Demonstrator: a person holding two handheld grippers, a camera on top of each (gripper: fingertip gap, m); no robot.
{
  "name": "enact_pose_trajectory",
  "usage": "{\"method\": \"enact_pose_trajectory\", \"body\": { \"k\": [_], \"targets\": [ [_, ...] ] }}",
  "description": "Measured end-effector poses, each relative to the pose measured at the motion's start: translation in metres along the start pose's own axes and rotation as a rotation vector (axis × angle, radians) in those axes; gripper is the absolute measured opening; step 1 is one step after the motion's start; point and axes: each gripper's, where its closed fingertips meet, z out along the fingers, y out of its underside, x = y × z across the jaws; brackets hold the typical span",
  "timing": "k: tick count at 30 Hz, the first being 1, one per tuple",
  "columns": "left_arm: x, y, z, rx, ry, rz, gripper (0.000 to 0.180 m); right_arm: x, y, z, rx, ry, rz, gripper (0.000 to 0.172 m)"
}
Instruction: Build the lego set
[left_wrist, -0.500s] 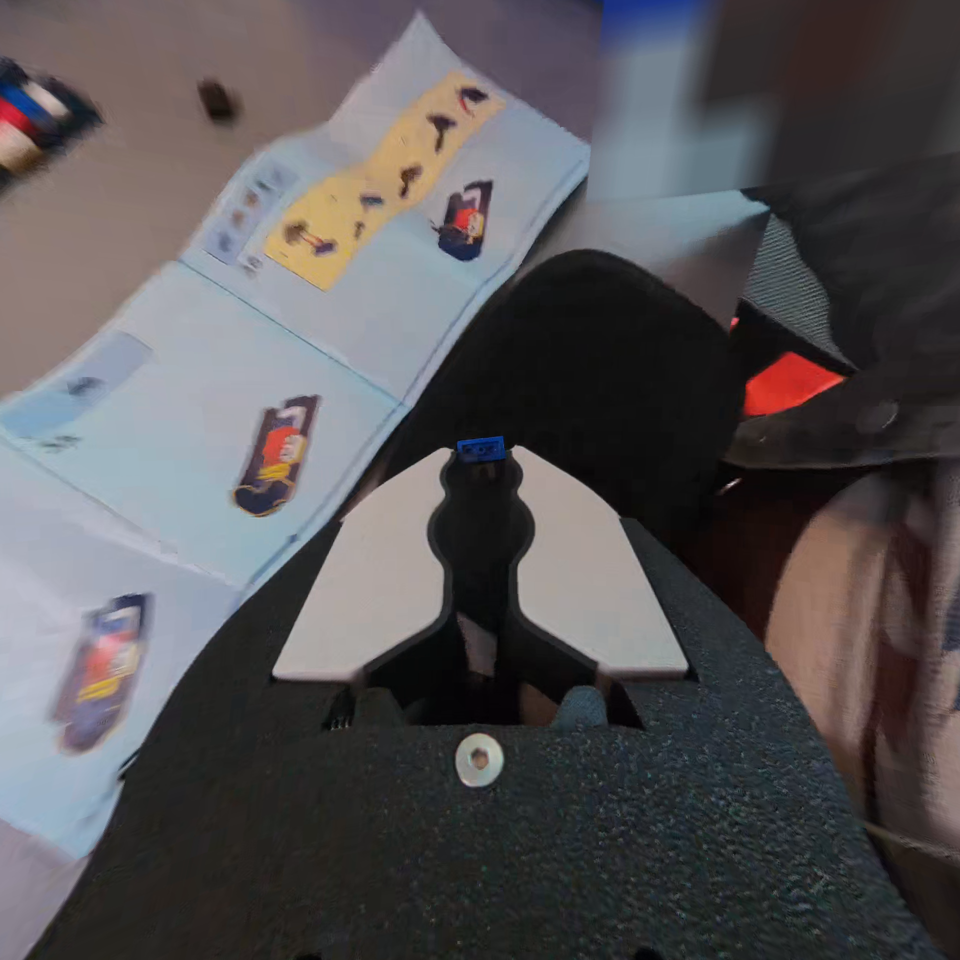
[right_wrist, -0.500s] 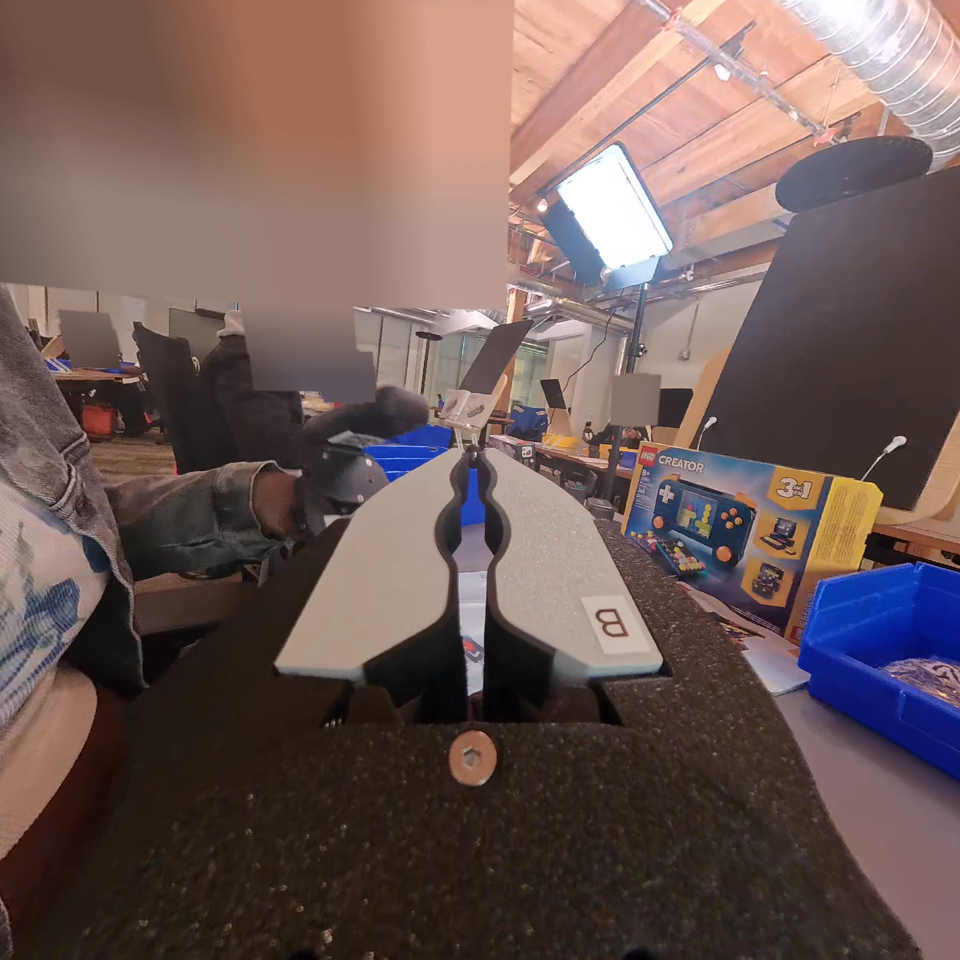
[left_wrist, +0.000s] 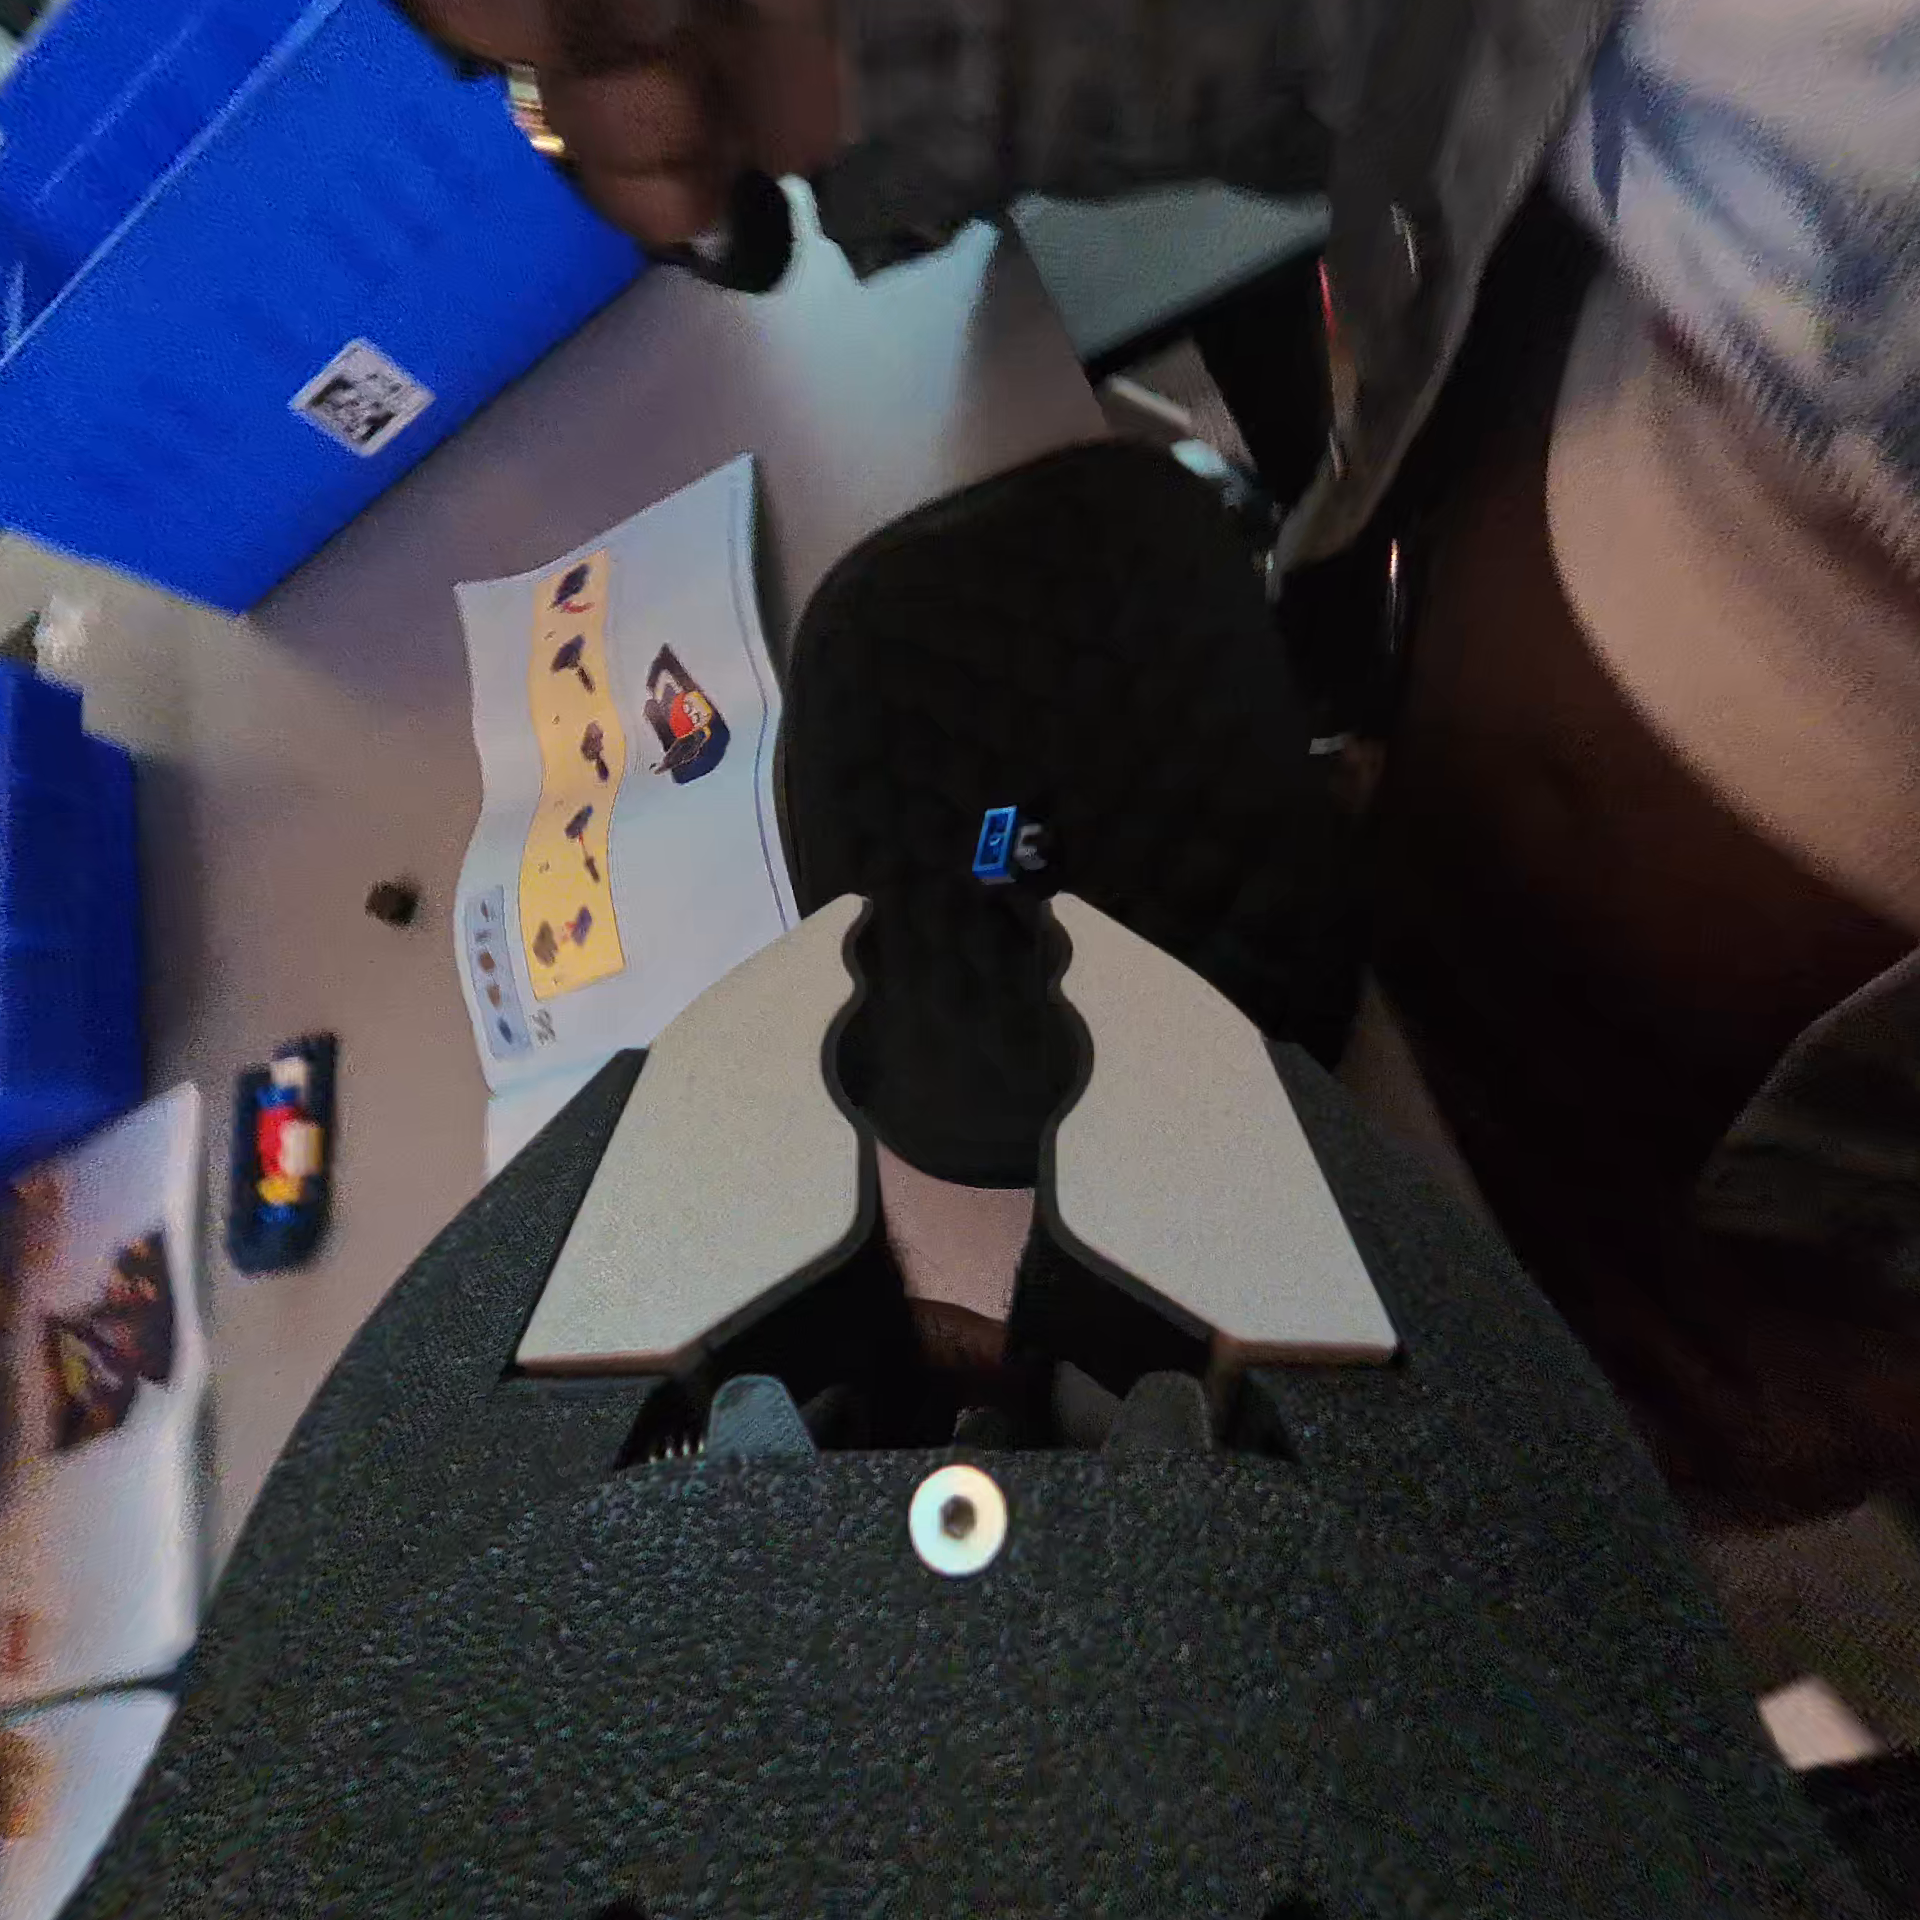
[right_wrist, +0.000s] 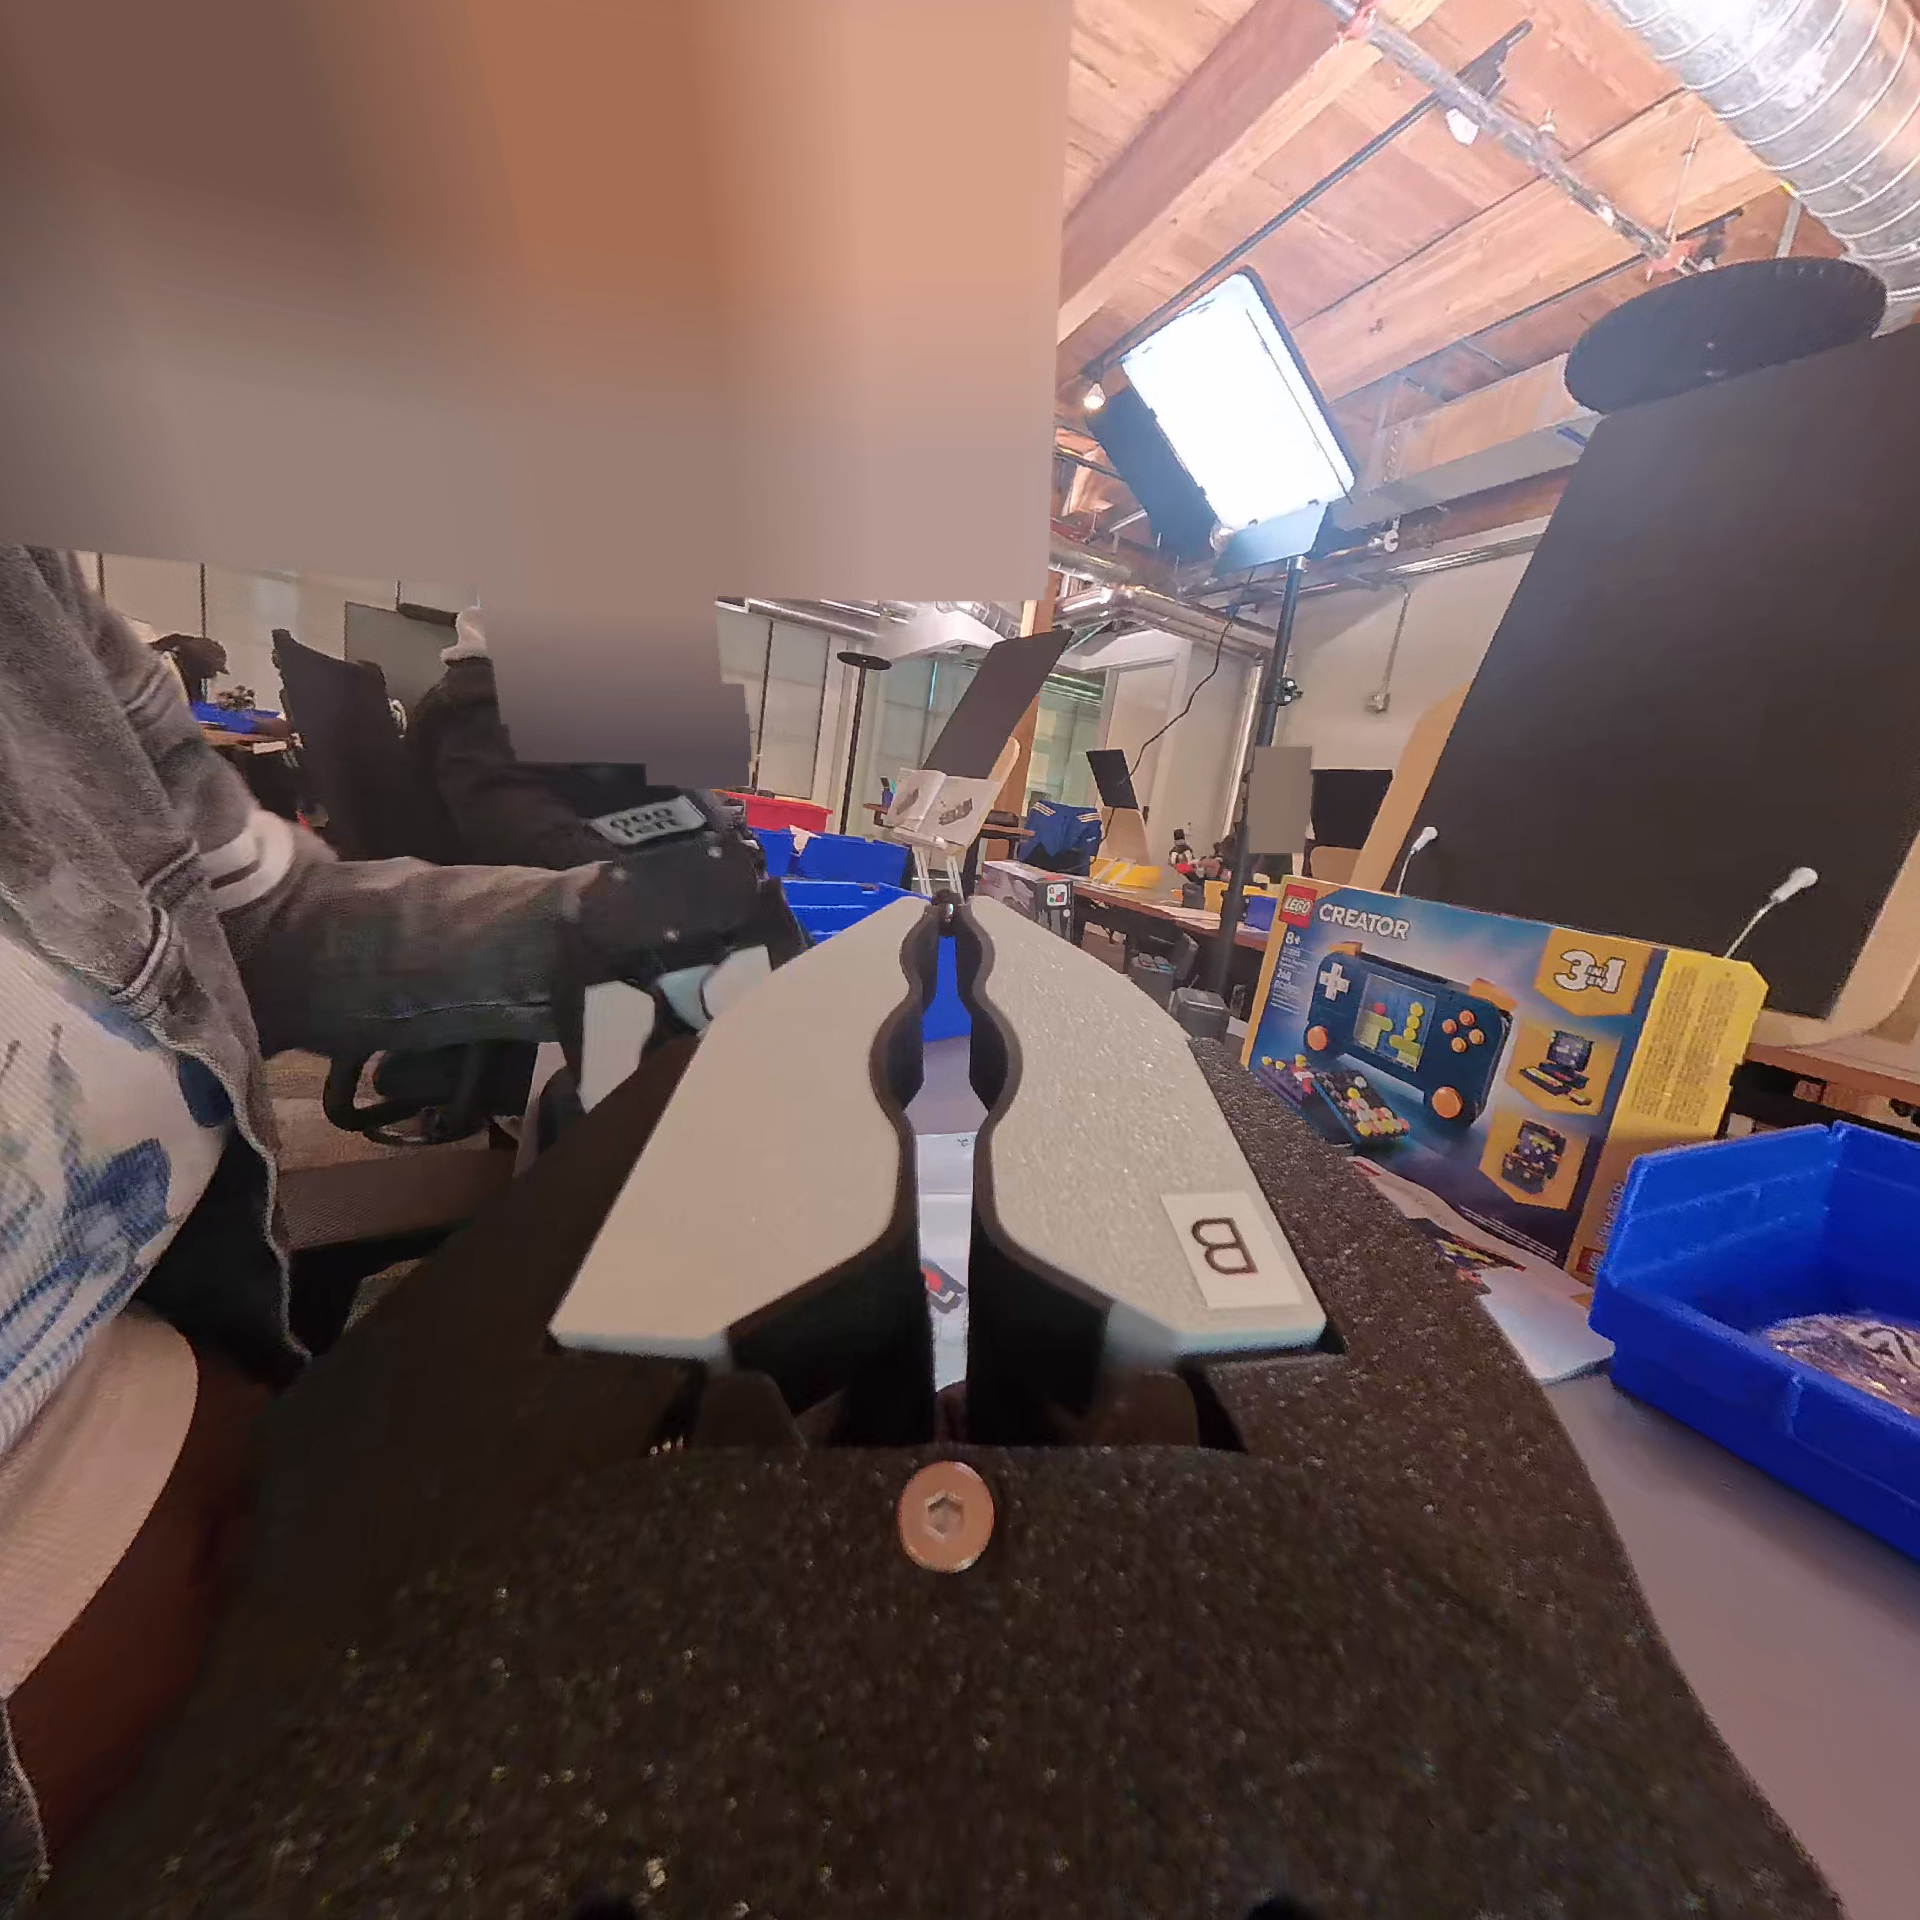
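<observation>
Your left fingers (left_wrist: 748, 1091) have spread and let go of the blue brick (left_wrist: 992, 844). It now sits just past their tips, touching a small black piece (left_wrist: 1031, 844). Your right fingers (right_wrist: 1070, 1039) stay pinched on a small dark bit at their tips. The instruction sheet (left_wrist: 665, 935) lies at the bench (left_wrist: 343, 748) edge.

Your left gripper (left_wrist: 958, 914) hangs over the table (left_wrist: 343, 790) edge, jaws apart, a small brick (left_wrist: 995, 844) just ahead of its tips. Open booklet (left_wrist: 613, 790) lies left of it, bin (left_wrist: 260, 291) behind that. Right of your right gripper (right_wrist: 948, 914): box (right_wrist: 1496, 1049), with another bin (right_wrist: 1756, 1309) nearer you.
</observation>
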Motion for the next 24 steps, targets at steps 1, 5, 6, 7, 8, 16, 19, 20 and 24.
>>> {"method": "enact_pose_trajectory", "body": {
  "k": [1, 5, 6, 7, 8, 16, 19, 20, 24],
  "targets": [
    [-0.003, 0.006, 0.007, -0.053, 0.03, 0.081, 0.028, -0.001, -0.001, 0.001, 0.002, -0.005, 0.0, 0.003],
    [-0.005, 0.021, 0.036, -0.123, 0.206, 0.118, 0.011, 0.0, -0.007, 0.001, 0.013, -0.003, -0.005, 0.003],
    [-0.001, 0.017, 0.04, -0.095, 0.239, 0.083, 0.008, 0.001, -0.008, -0.001, 0.014, 0.002, -0.007, 0.003],
    [0.005, 0.014, 0.042, -0.074, 0.273, 0.049, 0.007, 0.003, -0.009, -0.003, 0.013, 0.01, -0.01, 0.003],
    [0.007, 0.012, 0.041, -0.069, 0.266, 0.013, 0.005, 0.005, -0.01, -0.005, 0.013, 0.019, -0.013, 0.003],
    [0.021, 0.014, 0.017, -0.048, 0.155, 0.0, 0.023, 0.012, -0.004, -0.017, 0.019, 0.063, 0.015, 0.003],
    [0.009, -0.001, 0.024, 0.045, 0.185, 0.193, 0.041, 0.008, -0.009, -0.012, 0.038, 0.039, 0.022, 0.003],
    [0.006, -0.005, 0.029, 0.069, 0.222, 0.214, 0.045, 0.006, -0.01, -0.01, 0.032, 0.03, 0.013, 0.003],
    [0.023, -0.015, 0.043, 0.098, 0.536, 0.084, 0.027, 0.004, -0.014, -0.006, -0.005, 0.024, -0.037, 0.003]
  ]
}}
